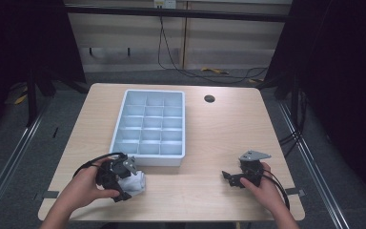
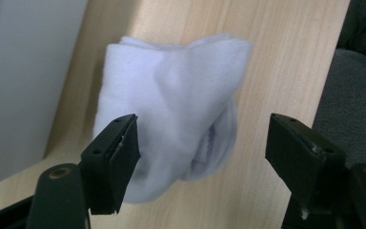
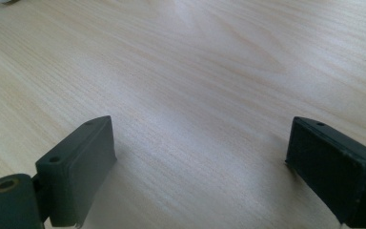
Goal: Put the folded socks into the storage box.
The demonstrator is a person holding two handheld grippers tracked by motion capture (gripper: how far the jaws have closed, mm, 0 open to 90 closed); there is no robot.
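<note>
Closing on the sock (image 2: 171, 109) squarely, pads across its folded bulk, would have gripped best. It lay at the table's (image 1: 209, 138) 7 o'clock, just below the tray (image 1: 181, 129). Left gripper (image 2: 202, 143) pointed at it, jaws wide, not yet pressing. Right gripper (image 3: 200, 167) rested at 5 o'clock, open, empty

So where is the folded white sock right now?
In the high view the folded white fabric sock lies on the wooden table at near left, just before the pale grey compartment tray, between the left claw's open jaws.
</note>
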